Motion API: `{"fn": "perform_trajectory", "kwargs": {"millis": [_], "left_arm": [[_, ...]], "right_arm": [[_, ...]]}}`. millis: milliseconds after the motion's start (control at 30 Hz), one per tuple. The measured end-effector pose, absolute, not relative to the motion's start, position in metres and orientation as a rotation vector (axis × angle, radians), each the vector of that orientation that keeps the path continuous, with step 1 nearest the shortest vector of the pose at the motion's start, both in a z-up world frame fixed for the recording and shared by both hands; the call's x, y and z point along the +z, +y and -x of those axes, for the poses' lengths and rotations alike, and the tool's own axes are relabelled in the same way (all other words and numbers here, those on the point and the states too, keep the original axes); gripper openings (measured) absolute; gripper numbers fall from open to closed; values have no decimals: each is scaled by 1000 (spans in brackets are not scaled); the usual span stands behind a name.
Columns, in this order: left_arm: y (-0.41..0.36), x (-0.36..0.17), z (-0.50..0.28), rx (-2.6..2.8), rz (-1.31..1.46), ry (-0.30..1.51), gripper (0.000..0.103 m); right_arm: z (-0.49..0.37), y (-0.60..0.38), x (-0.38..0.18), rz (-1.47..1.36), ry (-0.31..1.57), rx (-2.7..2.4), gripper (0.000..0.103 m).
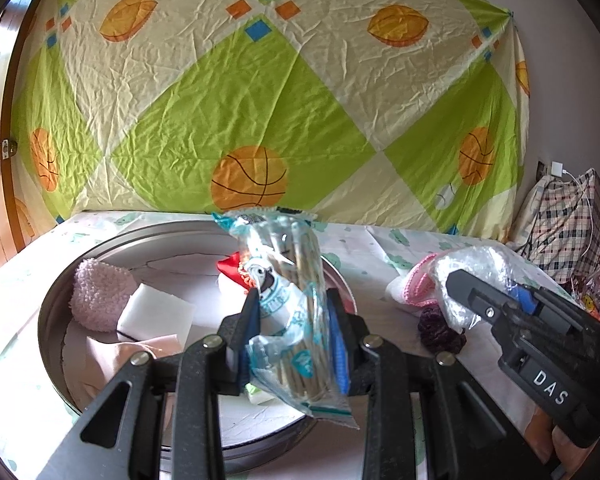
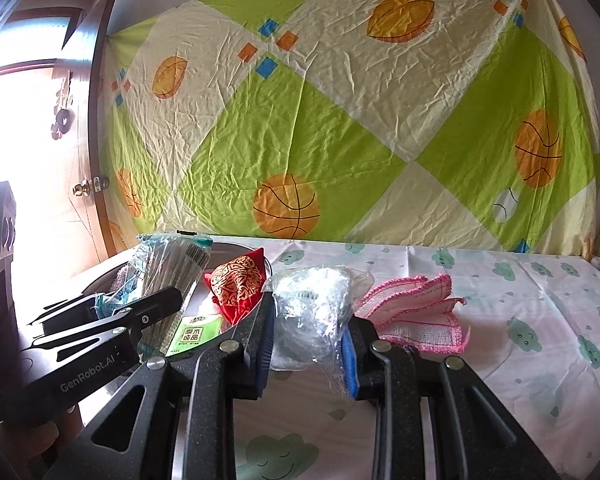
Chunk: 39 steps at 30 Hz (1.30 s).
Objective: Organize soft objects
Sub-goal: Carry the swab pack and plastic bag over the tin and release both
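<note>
The left hand-held gripper (image 1: 294, 312) is clamped on a packet (image 1: 288, 292) above the tray (image 1: 52, 308), ready to release; the right hand-held gripper (image 2: 310, 320) grips a plastic bag (image 2: 312, 304) over the desk (image 2: 520, 320), which judging by this goes to the tray next.

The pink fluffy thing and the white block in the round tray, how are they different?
The pink fluffy ball is rounded and fuzzy; the white sponge block is flat-sided and smooth. The ball is pale pink, the block plain white. The ball looks bulkier than the block. Both lie side by side, touching, inside the metal tray.
</note>
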State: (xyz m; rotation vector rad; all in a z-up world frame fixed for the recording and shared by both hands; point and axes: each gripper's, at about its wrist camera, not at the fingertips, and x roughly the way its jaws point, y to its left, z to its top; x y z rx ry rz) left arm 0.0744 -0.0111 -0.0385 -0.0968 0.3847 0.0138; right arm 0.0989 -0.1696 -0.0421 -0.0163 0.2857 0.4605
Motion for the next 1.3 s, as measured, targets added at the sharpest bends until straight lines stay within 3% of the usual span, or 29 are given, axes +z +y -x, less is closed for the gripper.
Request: {"fn": "perform_trajectory", "kwargs": {"millis": [1300], "left_arm": [[57, -20, -74, 93, 132, 389, 30]], "right_arm": [[-130, -100, -20, 36, 350, 628, 31]]}}
